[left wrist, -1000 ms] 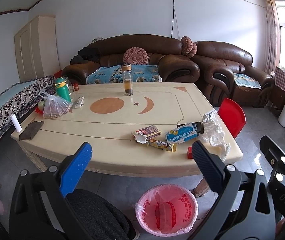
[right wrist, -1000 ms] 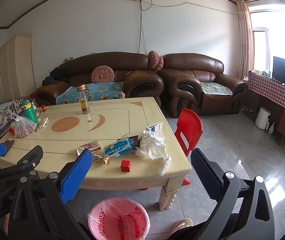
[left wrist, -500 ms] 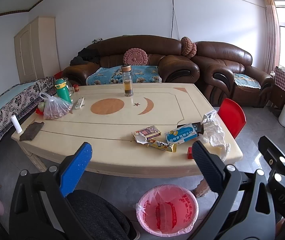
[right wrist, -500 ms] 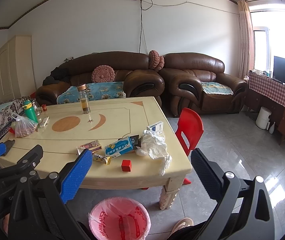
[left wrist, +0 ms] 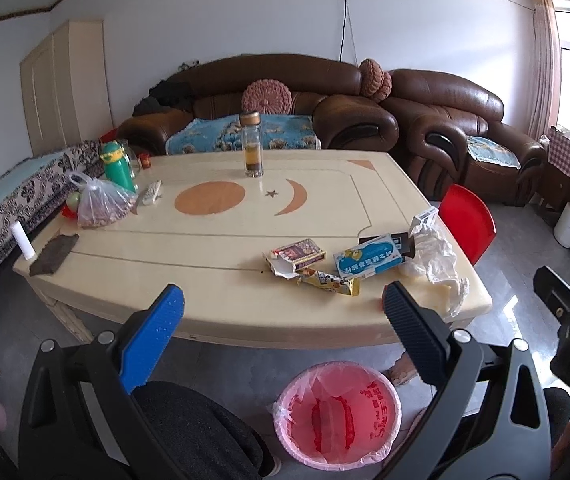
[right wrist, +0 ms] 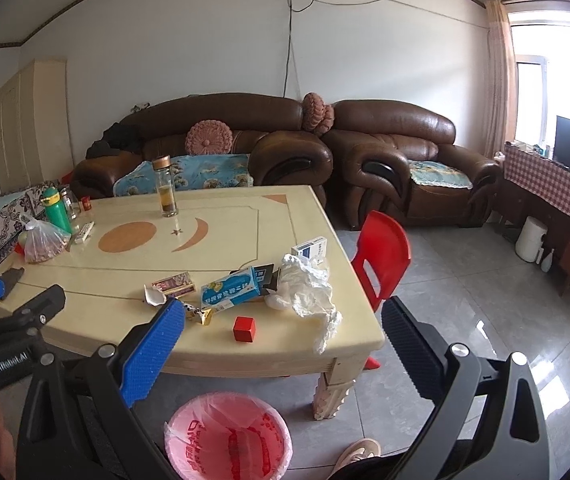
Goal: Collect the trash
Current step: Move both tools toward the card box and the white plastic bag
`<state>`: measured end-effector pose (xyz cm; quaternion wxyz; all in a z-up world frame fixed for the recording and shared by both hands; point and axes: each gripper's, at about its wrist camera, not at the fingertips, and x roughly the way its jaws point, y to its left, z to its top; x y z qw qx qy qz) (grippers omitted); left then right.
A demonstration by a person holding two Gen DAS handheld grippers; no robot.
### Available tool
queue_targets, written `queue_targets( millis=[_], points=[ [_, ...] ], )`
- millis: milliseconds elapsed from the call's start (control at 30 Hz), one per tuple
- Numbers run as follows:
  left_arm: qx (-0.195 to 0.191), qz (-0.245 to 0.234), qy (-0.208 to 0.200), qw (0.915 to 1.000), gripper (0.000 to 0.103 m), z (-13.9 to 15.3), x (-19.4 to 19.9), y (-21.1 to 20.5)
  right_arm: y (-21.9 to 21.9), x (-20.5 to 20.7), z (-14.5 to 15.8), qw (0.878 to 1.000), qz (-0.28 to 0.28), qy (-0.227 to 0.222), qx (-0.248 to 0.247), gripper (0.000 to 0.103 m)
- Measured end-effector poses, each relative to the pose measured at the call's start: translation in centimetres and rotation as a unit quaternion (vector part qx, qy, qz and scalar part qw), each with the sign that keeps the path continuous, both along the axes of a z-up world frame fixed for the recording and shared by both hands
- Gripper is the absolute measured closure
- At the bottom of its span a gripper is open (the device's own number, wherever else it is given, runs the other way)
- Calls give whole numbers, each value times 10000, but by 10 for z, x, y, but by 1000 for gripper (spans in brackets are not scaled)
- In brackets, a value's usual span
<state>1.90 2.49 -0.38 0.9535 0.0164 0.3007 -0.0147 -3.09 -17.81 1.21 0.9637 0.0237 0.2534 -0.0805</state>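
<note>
left gripper: wide, empty, short of table
right gripper: wide, empty
trash: blue box, crumpled plastic
bin: on floor below table edge

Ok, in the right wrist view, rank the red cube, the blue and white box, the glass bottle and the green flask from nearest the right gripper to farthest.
From the right gripper, which is open:
1. Red cube, near table edge, just ahead.
2. Blue and white box, behind the cube, slightly left.
3. Glass bottle and green flask: both far; bottle centre-left, flask at the left edge. Too close to call.
</note>
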Motion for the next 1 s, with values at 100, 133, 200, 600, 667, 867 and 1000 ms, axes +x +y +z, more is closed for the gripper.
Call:
queue_targets(
  millis=[100,133,200,600,667,867,1000],
  points=[
    [-36,-35,97,9999,5,-9,13,6,-6,12,-7,9999,106,60,35,6],
    [-29,-42,123,9999,5,-12,17,7,-7,16,-9,9999,117,86,19,6],
    [-20,-134,203,9997,5,-19,25,9,-12,26,-15,9998,130,169,42,6],
    [15,-780,606,9951,5,-55,74,11,-53,84,-49,9956,290,608,656,6],
    [-12,-844,731,9937,5,-61,84,10,-58,92,-52,9965,208,550,600,6],
    [104,-1071,912,9900,5,-76,120,5,-66,119,-62,9981,184,488,322,6],
    [199,-1284,979,9867,5,-82,147,1,-75,141,-74,9972,273,596,369,6]
  ],
)
